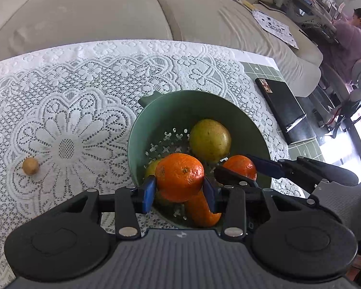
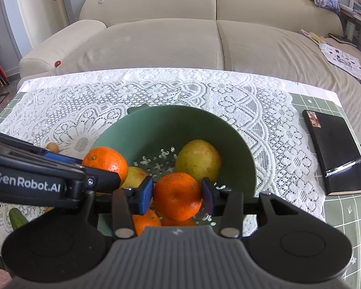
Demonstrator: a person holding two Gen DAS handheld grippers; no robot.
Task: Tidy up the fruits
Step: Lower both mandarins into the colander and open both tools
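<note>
Left gripper (image 1: 179, 191) clamped on orange (image 1: 179, 177), blue pads touching both sides, held over near rim of green colander (image 1: 170, 110). Right gripper (image 2: 177, 195) clamped on second orange (image 2: 177, 195), also over colander. Colander on lace tablecloth (image 1: 67, 110) holds green-yellow pear (image 1: 209, 140), more oranges, partly hidden yellowish fruit. Small brown fruit (image 1: 30, 166) alone on cloth, well left of colander. Cucumber (image 2: 17, 218) at left edge. Left gripper body reads "GenRobot.AI" (image 2: 26, 183). Black notebook (image 2: 337, 155) with pen at right; its label unreadable.

Round orange mandarins (image 1: 179, 177) and a yellow-green pear (image 1: 209, 140) sit in a green perforated plastic bowl (image 1: 180, 106); a small brown fruit (image 1: 30, 166) lies apart on the counter.
</note>
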